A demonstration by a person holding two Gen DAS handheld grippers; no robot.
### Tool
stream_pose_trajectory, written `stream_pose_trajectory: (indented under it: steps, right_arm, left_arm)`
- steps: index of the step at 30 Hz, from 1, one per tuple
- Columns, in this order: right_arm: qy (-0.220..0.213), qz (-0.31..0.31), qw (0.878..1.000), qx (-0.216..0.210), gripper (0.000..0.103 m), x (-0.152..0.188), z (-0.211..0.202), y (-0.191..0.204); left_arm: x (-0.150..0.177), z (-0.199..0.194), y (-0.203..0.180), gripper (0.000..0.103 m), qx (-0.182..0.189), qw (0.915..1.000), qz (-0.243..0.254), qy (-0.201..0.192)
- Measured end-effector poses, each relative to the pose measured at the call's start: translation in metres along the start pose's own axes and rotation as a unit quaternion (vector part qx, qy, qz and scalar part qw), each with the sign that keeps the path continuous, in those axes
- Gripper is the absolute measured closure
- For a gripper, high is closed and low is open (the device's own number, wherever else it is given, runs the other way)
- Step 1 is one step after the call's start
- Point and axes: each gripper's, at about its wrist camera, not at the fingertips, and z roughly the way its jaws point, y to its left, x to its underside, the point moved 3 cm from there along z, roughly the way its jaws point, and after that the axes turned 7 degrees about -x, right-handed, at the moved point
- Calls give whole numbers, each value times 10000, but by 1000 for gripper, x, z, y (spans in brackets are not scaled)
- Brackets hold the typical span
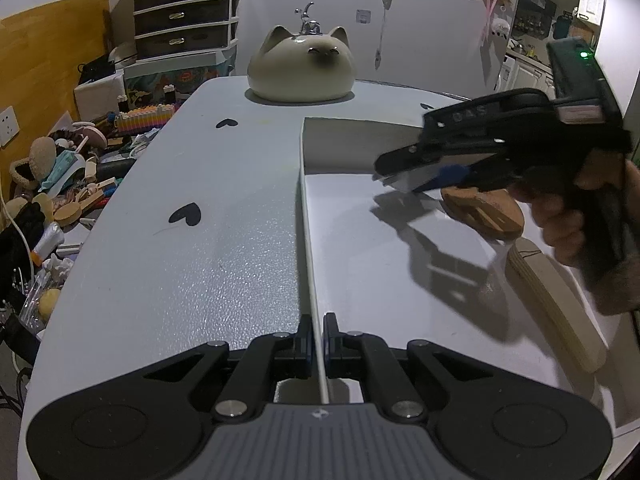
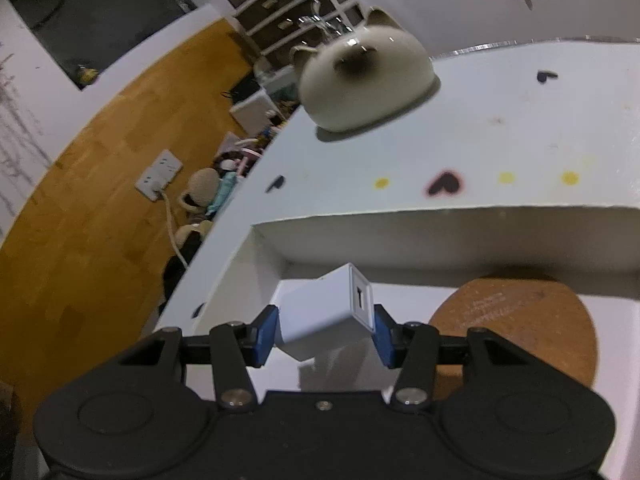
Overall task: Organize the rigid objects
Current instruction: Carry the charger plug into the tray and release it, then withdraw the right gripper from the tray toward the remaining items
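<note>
My left gripper (image 1: 318, 330) is shut on the thin left wall of a white open box (image 1: 310, 264) on the table. My right gripper (image 2: 326, 330) is shut on a small white USB charger cube (image 2: 330, 306) and holds it tilted above the inside of the box (image 2: 264, 256). From the left wrist view the right gripper (image 1: 394, 178) hovers over the box floor with the white charger (image 1: 414, 180) between its jaws. A brown oval wooden piece (image 1: 486, 212) lies in the box; it also shows in the right wrist view (image 2: 516, 320). A pale wooden block (image 1: 556, 304) lies at the box's right.
A cream cat-shaped ceramic object (image 1: 301, 66) stands at the table's far end and shows in the right wrist view too (image 2: 366, 80). The white table (image 1: 180, 260) has black heart stickers. Clutter of toys and brushes (image 1: 60, 184) lies left of the table, with a drawer unit (image 1: 186, 12) behind.
</note>
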Motion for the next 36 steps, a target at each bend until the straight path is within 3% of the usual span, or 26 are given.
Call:
stream_pose_trajectory:
  steps: [4, 6, 7, 8, 19, 23, 36]
  right_arm:
    - [-154, 67, 9999, -37, 51, -4, 3, -4]
    - [-190, 88, 9998, -69, 37, -4, 0, -3]
    - [-213, 66, 9997, -54, 25, -4, -2, -3]
    - [-231, 18, 9997, -7, 21, -4, -3, -2]
    - [-207, -408, 9990, 12, 19, 5, -29, 6]
    - [-174, -591, 9976, 315, 16, 8, -40, 14]
    - [-442, -1077, 9924, 394, 10, 29, -97, 35]
  left_arm:
    - [1, 0, 1, 99, 12, 10000, -24, -14]
    - [1, 0, 1, 99, 22, 10000, -36, -21]
    - [1, 0, 1, 99, 28, 10000, -41, -26]
    - [2, 0, 1, 99, 36, 10000, -48, -30]
    - [1, 0, 1, 98, 39, 10000, -58, -45]
    - [0, 0, 0, 98, 19, 10000, -43, -36]
    - [1, -1, 1, 99, -8, 9999, -130, -53]
